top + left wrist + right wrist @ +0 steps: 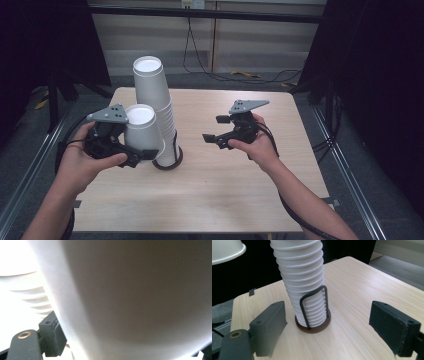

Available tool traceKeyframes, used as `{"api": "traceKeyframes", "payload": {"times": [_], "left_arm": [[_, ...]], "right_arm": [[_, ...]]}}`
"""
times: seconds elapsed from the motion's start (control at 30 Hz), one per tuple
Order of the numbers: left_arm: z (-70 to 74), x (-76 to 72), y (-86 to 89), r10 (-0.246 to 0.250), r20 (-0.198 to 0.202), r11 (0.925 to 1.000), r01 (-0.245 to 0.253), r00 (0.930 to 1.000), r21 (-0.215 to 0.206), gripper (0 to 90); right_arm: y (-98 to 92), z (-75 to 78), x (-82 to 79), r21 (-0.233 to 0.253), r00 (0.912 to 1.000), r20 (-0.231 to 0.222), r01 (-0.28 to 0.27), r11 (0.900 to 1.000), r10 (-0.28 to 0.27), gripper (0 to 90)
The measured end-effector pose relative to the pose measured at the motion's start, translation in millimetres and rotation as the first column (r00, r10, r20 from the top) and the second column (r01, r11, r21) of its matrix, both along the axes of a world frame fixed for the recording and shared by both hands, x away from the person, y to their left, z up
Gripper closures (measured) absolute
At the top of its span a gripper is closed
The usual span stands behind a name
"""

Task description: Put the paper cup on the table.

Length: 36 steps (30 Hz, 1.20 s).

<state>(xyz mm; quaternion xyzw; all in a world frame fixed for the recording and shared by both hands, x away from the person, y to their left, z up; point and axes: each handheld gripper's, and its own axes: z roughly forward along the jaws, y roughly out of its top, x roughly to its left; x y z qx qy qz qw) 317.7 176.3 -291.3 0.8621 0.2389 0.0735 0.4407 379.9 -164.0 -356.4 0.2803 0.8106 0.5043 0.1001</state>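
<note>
A tall, leaning stack of white paper cups (161, 112) stands mouth down in a holder with a brown round base (167, 164) and a black wire loop (314, 305). My left gripper (144, 151) is shut on a single white cup (141, 131), held just left of the stack and touching or nearly touching it. In the left gripper view that cup (135, 300) presses against one black pad (51, 336). My right gripper (216, 129) hovers open to the right of the stack with nothing between its jaws. In the right gripper view, the right gripper (332, 327) faces the stack's lower part (307, 290).
The light wooden table (240, 200) has bare surface in front of and to the right of the holder. Metal rails (345, 170) run along both sides of the table. Cables (240, 75) lie on the floor behind it, and dark curtains flank the scene.
</note>
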Motion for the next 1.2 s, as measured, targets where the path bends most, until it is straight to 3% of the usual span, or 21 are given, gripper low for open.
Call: {"api": "traceKeyframes", "payload": {"times": [0.3,0.47,0.83,0.97,1.1,1.2], "left_arm": [[-3.9,3.5,-27.8,-0.052,-0.011,0.9986,0.052,0.9986,0.001,15.3],[-10.4,9.2,-46.3,-0.093,-0.021,0.9952,0.093,0.9955,0.030,15.3],[-24.7,19.3,-69.7,-0.115,-0.041,0.9897,0.118,0.9925,0.081,15.6],[-29.5,22.7,-79.2,-0.128,-0.049,0.9838,0.133,0.9906,0.121,15.6],[-34.3,26.2,-89.2,-0.148,-0.053,0.9700,0.155,0.9876,0.187,15.7],[-38.4,28.8,-96.4,-0.156,-0.065,0.9640,0.167,0.9856,0.207,15.7]], "right_arm": [[-12.8,-8.9,-1.0,-0.022,0.9997,-0.014,0.017,1.000,-0.017,13.9],[-19.1,-10.0,-2.9,-0.029,0.9996,-0.020,0.019,0.999,-0.020,13.9],[-32.2,-11.8,-5.2,-0.037,0.9995,-0.030,-0.012,0.999,0.011,14.0],[-36.2,-13.8,-6.9,-0.060,0.9986,-0.040,-0.037,0.998,0.035,14.1],[-40.2,-16.2,-10.0,-0.088,0.9964,-0.054,-0.071,0.994,0.066,14.1],[-43.1,-16.9,-13.1,-0.098,0.9945,-0.057,-0.093,0.991,0.087,14.1]]}}
